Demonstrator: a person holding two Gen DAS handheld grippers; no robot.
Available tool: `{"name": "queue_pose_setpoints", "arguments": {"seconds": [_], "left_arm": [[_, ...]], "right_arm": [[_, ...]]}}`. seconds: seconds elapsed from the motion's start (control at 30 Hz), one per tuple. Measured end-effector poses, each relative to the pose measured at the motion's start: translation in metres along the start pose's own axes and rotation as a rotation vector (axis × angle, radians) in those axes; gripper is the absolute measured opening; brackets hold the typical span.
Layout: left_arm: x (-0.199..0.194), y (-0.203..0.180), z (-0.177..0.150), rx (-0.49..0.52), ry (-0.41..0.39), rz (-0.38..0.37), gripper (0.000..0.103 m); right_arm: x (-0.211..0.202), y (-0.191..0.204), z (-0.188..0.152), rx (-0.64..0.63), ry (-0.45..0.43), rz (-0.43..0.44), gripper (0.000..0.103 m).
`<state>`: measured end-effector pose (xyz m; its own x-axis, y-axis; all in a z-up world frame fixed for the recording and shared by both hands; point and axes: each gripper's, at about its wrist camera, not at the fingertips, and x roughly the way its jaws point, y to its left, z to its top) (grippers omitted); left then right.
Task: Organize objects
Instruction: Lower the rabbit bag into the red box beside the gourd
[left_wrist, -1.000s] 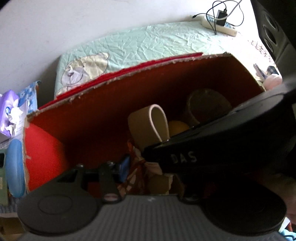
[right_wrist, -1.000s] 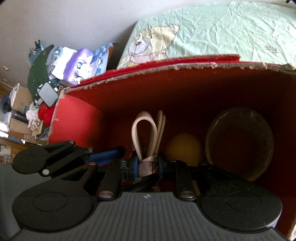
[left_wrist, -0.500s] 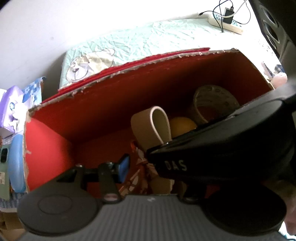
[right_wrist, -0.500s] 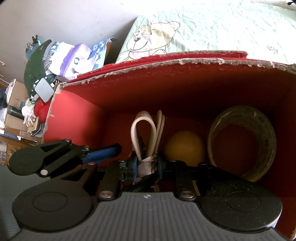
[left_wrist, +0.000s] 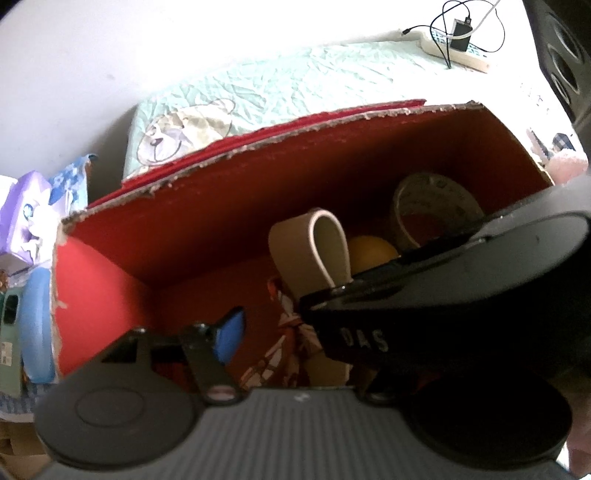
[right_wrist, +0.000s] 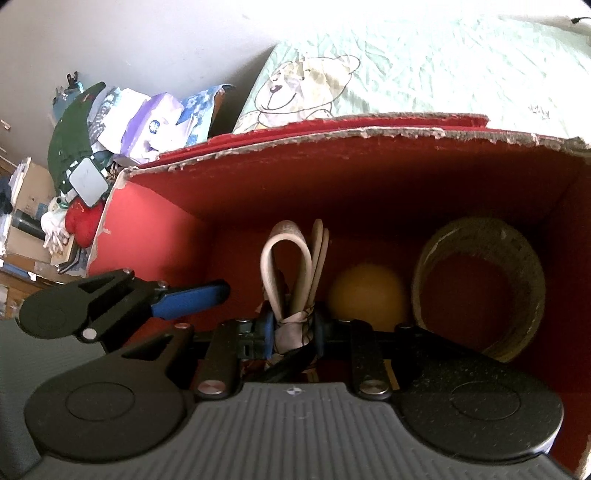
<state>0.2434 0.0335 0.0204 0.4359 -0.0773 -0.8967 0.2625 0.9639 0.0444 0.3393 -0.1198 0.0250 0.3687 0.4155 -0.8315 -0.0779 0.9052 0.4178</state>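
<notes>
3 items in red box (right_wrist: 155, 229): tape roll (right_wrist: 480, 288), yellow ball (right_wrist: 365, 295), looped beige strap (right_wrist: 291, 266). right hand-held gripper (right_wrist: 291, 332) clenched on strap, low inside box, release pending. left hand-held gripper (left_wrist: 295, 332) beside it, state unclear. clutter outside box possibly unsorted.

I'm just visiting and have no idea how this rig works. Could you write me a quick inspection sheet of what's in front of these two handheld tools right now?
Surface: bed with a pale green bear-print cover behind the box.
Job's things: red cardboard box holding a folded beige band bundle, a yellow ball and a tape roll.
Clutter: heap of packets and toys on the left.
Grippers: right gripper, jaws closed on the bundle; left gripper inside the box, one blue finger visible, the other hidden.
Cables: power strip with charger on the bed.
Surroundings: plain wall.
</notes>
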Motion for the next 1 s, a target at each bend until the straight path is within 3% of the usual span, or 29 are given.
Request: {"name": "queue_pose_setpoints", "arguments": {"seconds": [0.27,0.6,1.0], "left_arm": [[-0.007,0.007,-0.004,0.036,-0.031,-0.009,0.079],[-0.033,0.033,-0.022,0.039,-0.136,-0.009,0.084],[-0.013,0.038,-0.007,0.018,-0.068,0.146,0.078]], "right_arm": [[-0.002,-0.003,0.001,0.02,-0.012,0.018,0.023],[0.002,0.0,0.003,-0.002,0.012,0.015,0.024],[0.001,-0.008,0.003,0.055,0.028,0.051,0.026]]}}
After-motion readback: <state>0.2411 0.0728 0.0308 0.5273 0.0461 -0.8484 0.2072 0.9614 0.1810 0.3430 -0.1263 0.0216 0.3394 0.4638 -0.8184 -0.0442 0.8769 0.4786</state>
